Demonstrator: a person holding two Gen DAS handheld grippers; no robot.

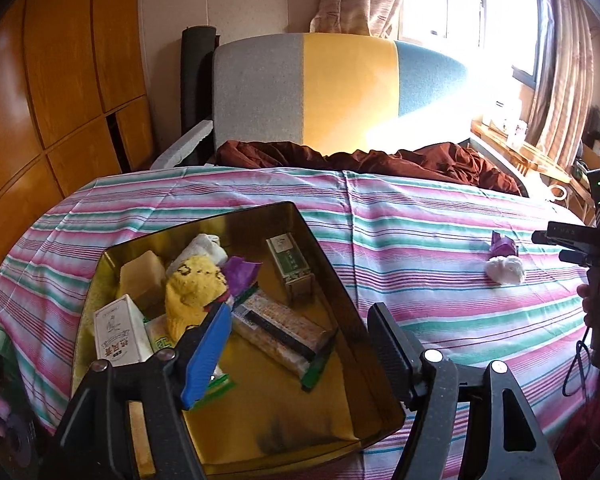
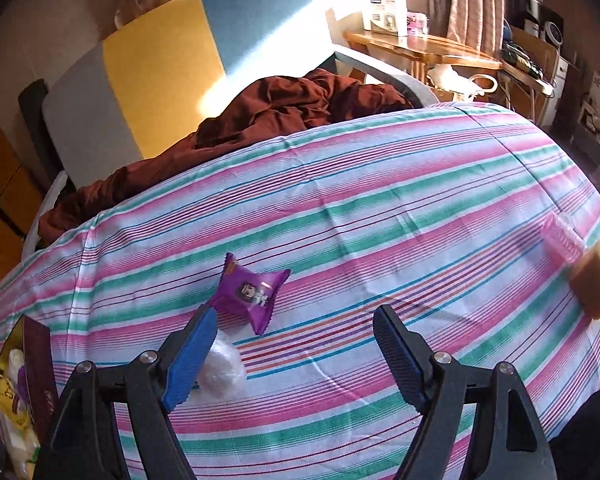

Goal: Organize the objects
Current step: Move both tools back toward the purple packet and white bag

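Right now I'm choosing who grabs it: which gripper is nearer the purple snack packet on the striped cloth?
Right. The open right gripper hangs just short of the purple snack packet, beside the white wad. The open left gripper hovers over the gold tin, well away.

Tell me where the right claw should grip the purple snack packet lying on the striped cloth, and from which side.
Grip the purple snack packet across its puffed middle, not the flat crimped ends, coming down from above. It lies flat on the striped cloth, so a side approach would likely just push it. The open right claw sits just short of it; mind the white ball beside the blue finger.
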